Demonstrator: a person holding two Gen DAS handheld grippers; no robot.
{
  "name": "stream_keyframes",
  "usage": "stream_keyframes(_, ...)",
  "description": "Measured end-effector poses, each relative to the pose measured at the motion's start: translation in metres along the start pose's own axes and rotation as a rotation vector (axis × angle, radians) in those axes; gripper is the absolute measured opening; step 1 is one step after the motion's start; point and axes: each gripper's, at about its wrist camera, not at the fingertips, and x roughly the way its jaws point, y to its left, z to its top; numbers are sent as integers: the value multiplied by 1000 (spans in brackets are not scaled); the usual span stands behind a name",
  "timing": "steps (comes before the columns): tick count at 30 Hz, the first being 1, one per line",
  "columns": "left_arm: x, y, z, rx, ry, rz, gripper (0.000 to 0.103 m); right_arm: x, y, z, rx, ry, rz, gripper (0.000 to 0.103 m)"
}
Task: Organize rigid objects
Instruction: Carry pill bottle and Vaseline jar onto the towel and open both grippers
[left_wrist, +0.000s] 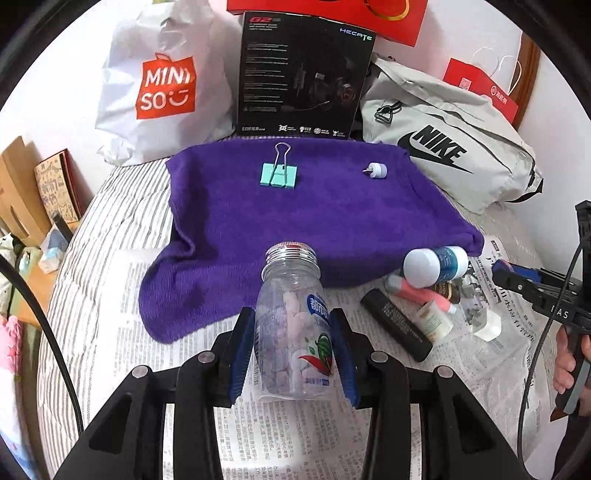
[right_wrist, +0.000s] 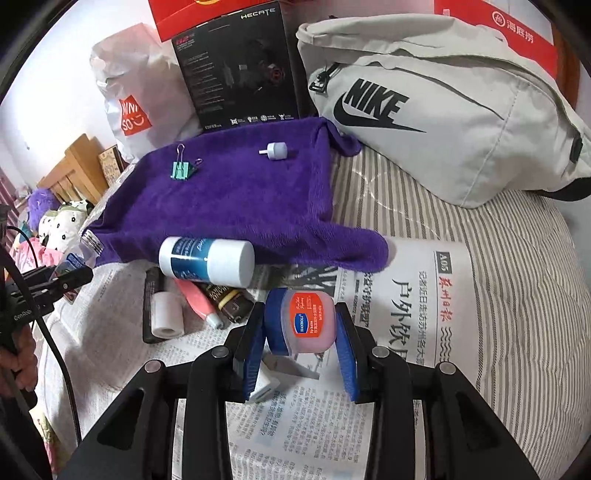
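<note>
Candy jar (left_wrist: 295, 321), clear with a threaded silver neck and no cap, sits pinched between the blue pads of your left gripper (left_wrist: 293, 350), above the newspaper (left_wrist: 295, 435) at the near edge of the purple towel (left_wrist: 295, 206). Your right gripper (right_wrist: 301, 347) clamps a small pink tub (right_wrist: 306, 325) with an orange label. On the towel lie a green binder clip (left_wrist: 279, 173) and a small white knob (left_wrist: 376, 170), well apart.

Clear glossy plastic jar (left_wrist: 293, 325) with ribbed metal lid, fuzzy purple cloth (left_wrist: 295, 210), matt printed newspaper (right_wrist: 424, 295).
</note>
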Motion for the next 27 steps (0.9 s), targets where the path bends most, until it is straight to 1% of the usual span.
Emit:
stream_keyframes(5, -1, 2, 12, 10, -7, 7, 39, 0, 4, 12, -7, -16, 25, 36)
stream_keyframes(10, 0, 11, 26, -15, -15, 6, 39, 1, 10, 28, -27, -33, 31, 36)
stream_keyframes(15, 4, 18, 41, -8, -22, 18, 39, 6, 15, 43, -48, -44, 43, 36)
stream_keyframes(22, 19, 26, 66, -4, -34, 38, 39, 14, 24, 75, -87, -66, 43, 36)
stream_keyframes(27, 32, 33, 85, -22, -47, 38, 39, 31, 29, 102, -70, -65, 58, 36)
